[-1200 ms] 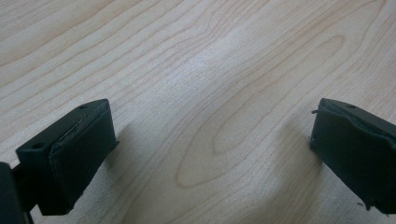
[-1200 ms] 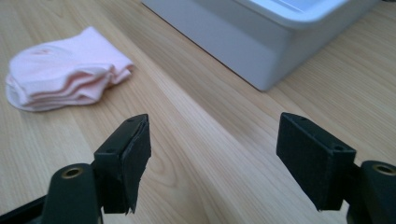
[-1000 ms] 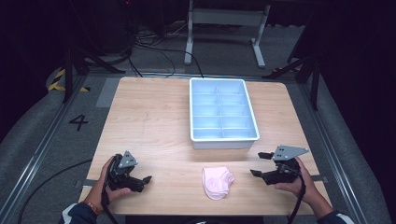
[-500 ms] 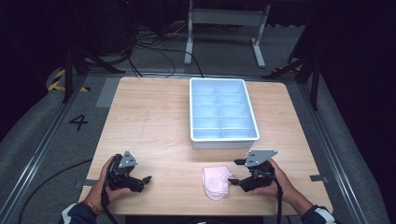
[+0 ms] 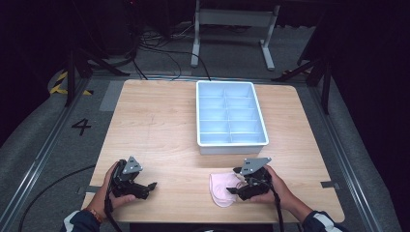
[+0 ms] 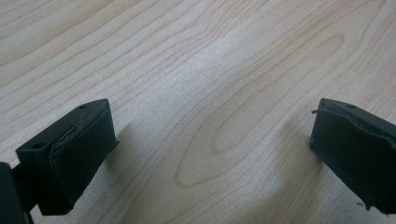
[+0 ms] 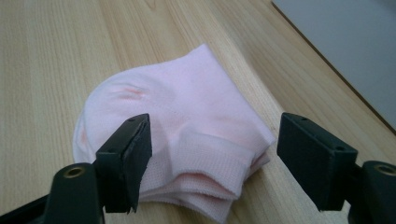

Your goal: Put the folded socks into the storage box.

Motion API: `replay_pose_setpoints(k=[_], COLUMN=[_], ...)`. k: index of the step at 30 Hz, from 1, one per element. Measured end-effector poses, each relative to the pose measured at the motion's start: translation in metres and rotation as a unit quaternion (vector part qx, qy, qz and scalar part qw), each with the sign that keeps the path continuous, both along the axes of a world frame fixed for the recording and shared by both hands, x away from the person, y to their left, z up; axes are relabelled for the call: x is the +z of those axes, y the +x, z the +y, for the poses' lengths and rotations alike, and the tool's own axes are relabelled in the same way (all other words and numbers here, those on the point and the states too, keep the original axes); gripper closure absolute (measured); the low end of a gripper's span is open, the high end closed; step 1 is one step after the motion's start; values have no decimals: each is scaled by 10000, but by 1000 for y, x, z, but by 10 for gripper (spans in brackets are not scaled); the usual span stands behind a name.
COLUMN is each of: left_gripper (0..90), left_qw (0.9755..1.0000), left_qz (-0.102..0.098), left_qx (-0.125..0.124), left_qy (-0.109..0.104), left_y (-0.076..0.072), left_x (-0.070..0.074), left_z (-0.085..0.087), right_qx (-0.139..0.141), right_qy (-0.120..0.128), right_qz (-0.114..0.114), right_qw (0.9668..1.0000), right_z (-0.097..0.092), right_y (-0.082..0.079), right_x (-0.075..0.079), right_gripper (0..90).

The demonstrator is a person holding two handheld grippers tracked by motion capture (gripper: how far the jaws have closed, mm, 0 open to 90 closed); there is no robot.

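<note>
A folded pink sock (image 5: pixel 221 189) lies flat on the wooden table (image 5: pixel 159 130) near its front edge. My right gripper (image 5: pixel 234 181) is at the sock's right side, open, its jaws spread to either side of the cuff end. In the right gripper view the sock (image 7: pixel 187 112) sits between and just beyond the two black jaws of the right gripper (image 7: pixel 215 158), and neither pad presses on it. My left gripper (image 5: pixel 151 187) rests low at the front left of the table, open, with bare wood between the jaws of the left gripper (image 6: pixel 210 154).
A pale blue tray (image 5: pixel 199 140) with several compartments stands at the middle back of the table, just beyond the sock. Its side wall (image 7: pixel 345 51) appears at the upper right of the right gripper view. Floor cables and stand legs lie beyond the table.
My right gripper has moved left along the front of the table, a little lower, up to the sock. The left gripper has stayed where it was.
</note>
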State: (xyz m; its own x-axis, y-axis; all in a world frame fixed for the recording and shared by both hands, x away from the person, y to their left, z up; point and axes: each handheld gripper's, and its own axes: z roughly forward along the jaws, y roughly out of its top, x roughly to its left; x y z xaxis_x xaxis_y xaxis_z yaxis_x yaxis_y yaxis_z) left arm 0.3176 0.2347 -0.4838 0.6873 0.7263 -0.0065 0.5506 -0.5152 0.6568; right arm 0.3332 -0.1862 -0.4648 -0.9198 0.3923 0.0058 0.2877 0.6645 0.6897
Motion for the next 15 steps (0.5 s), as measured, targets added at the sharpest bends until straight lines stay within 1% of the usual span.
replay_pose_setpoints(k=[7,10,11,12,13,15], left_gripper=[4,4,4,4,4,4], left_qw=[10000,10000,10000,10000,10000,10000], left_qz=[0,9,0,0,0,12], left_qx=[2,7,0,2,2,8], left_qy=[0,0,1,-1,-1,1], left_y=[0,0,0,0,0,0], left_x=[0,0,0,0,0,0], left_z=[0,0,0,0,0,0], right_qx=[-45,-65,-81,-77,-93,-25], right_qy=[-14,-22,3,22,40,25], right_qz=[112,202,283,317,333,310], right_qw=[9999,9998,9996,9995,9994,9995], right_z=[0,0,0,-1,-1,0], right_y=[4,5,6,7,7,7], right_x=[-6,-8,-9,-10,-11,-11], right_gripper=[241,209,198,189,181,176])
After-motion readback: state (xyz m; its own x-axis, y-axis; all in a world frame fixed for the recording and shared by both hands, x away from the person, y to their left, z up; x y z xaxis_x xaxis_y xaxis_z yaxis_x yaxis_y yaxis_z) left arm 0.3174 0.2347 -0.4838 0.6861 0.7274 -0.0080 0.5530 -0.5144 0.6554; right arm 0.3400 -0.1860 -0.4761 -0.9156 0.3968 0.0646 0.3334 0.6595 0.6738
